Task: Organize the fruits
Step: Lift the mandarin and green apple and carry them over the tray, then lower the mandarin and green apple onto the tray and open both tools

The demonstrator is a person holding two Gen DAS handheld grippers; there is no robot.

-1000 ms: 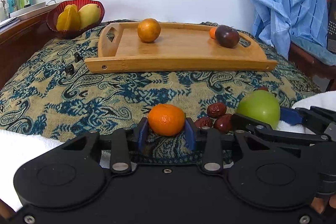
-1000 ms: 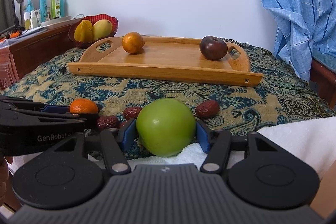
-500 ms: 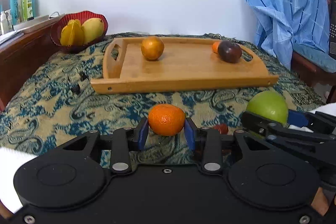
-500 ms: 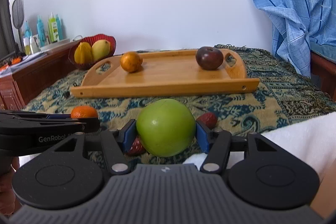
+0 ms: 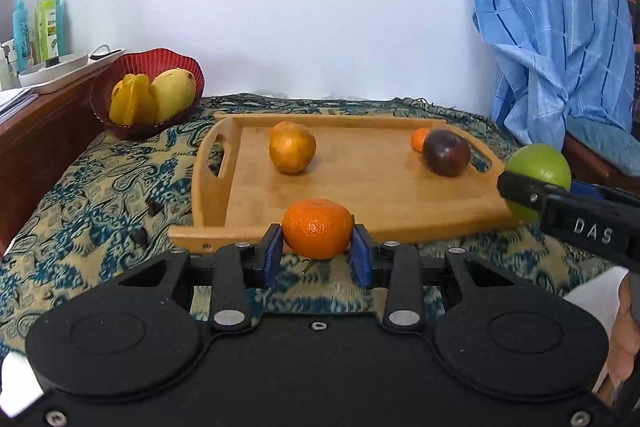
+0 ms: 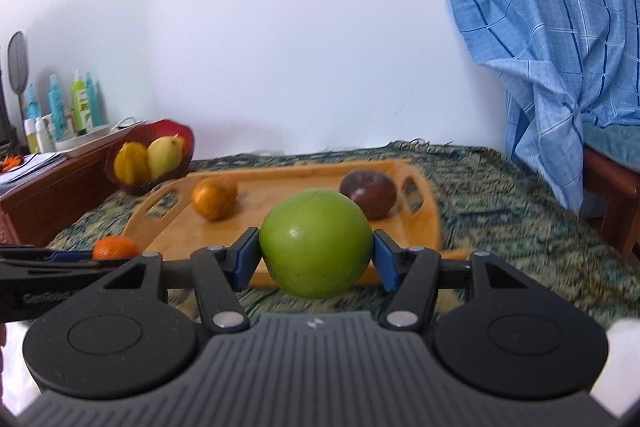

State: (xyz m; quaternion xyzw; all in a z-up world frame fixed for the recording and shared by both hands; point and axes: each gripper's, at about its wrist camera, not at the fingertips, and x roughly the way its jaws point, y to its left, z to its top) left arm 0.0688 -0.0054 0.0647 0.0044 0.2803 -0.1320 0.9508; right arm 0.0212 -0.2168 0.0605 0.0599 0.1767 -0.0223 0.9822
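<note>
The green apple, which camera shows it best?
The right wrist view: the green apple sits centered and whole between the right gripper pads, in front of the tray. The left wrist view catches it only at the right edge, partly hidden behind the right gripper's finger.

A paisley cloth (image 5: 100, 187) covers the surface, bearing a wooden tray (image 5: 360, 195) and red fruit bowl (image 5: 120, 83).
</note>
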